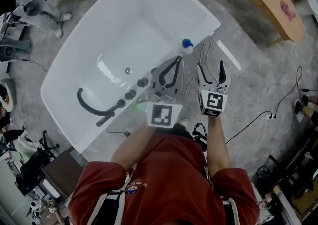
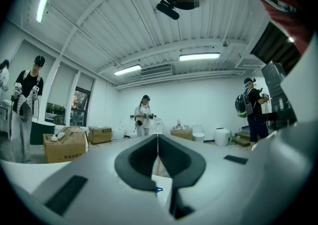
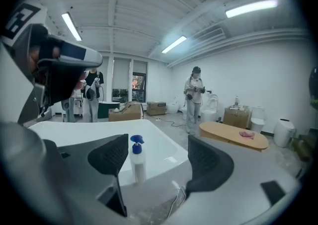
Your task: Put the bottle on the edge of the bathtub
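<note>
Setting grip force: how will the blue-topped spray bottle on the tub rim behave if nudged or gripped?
The spray bottle stands tall and narrow, so a high push probably tips it. The glossy tub rim looks slick; it may slide. Body looks like thin plastic, likely light.

Short-sleeved red shirt point(image 1: 164, 179)
The left gripper point(image 1: 178, 60) and right gripper point(image 1: 211, 66) were grey, black-padded, each bearing a black-and-white marker cube point(image 1: 163, 114).

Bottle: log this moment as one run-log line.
bottle: upright on bathtub edge, ungripped | right hand-held gripper: open, apart from bottle | left hand-held gripper: shut, empty
</note>
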Motion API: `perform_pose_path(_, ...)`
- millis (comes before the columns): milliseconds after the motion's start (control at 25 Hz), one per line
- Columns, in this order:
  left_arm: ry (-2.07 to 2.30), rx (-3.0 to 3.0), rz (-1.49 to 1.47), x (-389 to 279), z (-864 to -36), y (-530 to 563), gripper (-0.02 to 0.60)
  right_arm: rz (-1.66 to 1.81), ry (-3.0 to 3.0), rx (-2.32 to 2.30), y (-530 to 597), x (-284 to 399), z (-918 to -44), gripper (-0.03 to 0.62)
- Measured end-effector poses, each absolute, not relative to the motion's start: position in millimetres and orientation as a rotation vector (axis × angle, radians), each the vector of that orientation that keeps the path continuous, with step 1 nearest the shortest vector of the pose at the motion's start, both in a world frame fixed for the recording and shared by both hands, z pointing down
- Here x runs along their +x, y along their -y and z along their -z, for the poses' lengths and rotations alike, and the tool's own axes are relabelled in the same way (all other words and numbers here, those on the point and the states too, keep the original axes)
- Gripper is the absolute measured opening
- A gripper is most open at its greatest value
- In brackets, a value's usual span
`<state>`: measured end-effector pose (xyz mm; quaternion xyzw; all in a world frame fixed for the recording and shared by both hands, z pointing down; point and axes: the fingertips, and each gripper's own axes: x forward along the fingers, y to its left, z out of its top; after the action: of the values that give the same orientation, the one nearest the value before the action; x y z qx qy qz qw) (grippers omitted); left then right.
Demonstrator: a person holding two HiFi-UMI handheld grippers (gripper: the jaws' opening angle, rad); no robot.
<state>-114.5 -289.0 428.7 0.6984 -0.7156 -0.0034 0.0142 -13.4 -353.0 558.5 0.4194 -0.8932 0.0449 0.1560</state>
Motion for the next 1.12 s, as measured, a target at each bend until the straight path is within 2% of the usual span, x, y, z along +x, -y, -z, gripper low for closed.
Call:
perform_pose_path(360,2.127,2.338,0.069,-31.4,-393.6,279.6,0.015,-0.261,2.594,1.574,320.9,97.8,-458.0,0.364)
perform_pose_path(760,1.837,2.595,0.091,101.5,-347.4,268.6,0.015,-0.094,2.4,1.993,263.9,261.6,-359.3,0.364)
perform_pose_path(1120,1.611,2.746,0.037,181.4,-322.2,245.3,0.015,-0.027,2.249,2.167,216.7,331.7,-326.0,0.364)
